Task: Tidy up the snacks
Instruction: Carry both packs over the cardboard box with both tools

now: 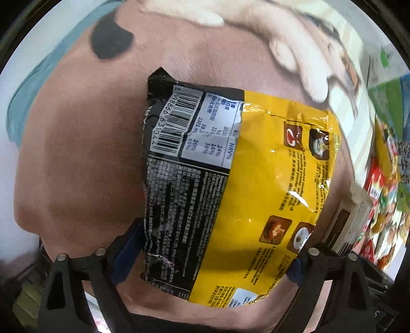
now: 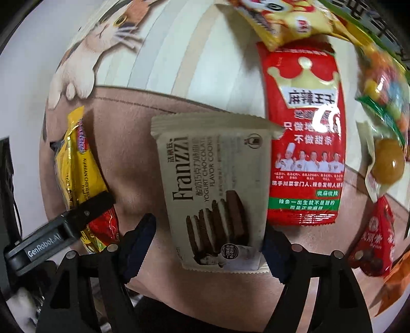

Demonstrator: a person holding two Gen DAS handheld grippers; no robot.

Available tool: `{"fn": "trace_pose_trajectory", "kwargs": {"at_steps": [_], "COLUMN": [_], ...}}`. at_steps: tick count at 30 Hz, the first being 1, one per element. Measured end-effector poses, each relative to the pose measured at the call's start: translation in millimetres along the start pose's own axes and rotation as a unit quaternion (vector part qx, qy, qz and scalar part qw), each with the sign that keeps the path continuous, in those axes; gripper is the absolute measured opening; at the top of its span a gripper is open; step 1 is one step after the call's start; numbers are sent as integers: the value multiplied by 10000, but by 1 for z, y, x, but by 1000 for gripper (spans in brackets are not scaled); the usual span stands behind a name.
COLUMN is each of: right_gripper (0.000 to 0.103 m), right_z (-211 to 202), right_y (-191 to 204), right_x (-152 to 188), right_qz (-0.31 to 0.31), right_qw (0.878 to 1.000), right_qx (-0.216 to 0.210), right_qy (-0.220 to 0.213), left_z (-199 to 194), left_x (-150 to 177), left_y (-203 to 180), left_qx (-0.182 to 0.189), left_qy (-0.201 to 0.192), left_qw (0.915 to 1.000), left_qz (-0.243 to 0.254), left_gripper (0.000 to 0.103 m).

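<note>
In the left wrist view a yellow and black noodle packet [image 1: 230, 184] lies back side up on the brown mat, and my left gripper [image 1: 212, 258] is open with its fingers on either side of it. In the right wrist view a beige Franzzi cookie packet [image 2: 217, 189] lies on the mat between the open fingers of my right gripper [image 2: 207, 246]. The same noodle packet [image 2: 82, 174] shows at the left in that view, with the left gripper's finger [image 2: 84, 212] over it.
A red spicy-strip packet [image 2: 305, 138], a yellow packet [image 2: 282, 20], a candy bag [image 2: 384, 84], a round yellow snack [image 2: 387, 161] and a red packet [image 2: 379, 235] lie to the right. The mat [image 1: 77, 153] carries a cat print [image 2: 89, 46]. More snacks [image 1: 384, 192] lie at the right.
</note>
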State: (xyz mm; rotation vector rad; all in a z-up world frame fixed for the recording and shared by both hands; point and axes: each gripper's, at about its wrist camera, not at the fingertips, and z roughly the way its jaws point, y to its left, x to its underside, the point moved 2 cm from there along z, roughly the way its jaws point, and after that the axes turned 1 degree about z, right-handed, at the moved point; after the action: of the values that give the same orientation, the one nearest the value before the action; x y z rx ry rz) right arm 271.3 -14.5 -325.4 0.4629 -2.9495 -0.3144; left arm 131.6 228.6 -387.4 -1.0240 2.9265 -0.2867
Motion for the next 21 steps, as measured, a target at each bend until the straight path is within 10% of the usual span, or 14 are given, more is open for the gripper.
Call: {"fn": "trace_pose_trajectory", "kwargs": {"at_steps": [11,21], "right_gripper": [61,61], "right_z": [-46,-180], "right_y": [-74,-144], "right_x": [79,101], "right_qz": [316,925], "right_qw": [9978,9809], "right_qx": [-33,-719], "right_qy": [-584,-1553], "left_z": [-51,-135], "left_x": [17,7], "left_y": [-15,-95], "left_qx": [-449,270], "left_qy": [-889,-1365], "left_qw": [9900,9704], "left_qz": [1004,1973], "left_gripper": [90,90]}}
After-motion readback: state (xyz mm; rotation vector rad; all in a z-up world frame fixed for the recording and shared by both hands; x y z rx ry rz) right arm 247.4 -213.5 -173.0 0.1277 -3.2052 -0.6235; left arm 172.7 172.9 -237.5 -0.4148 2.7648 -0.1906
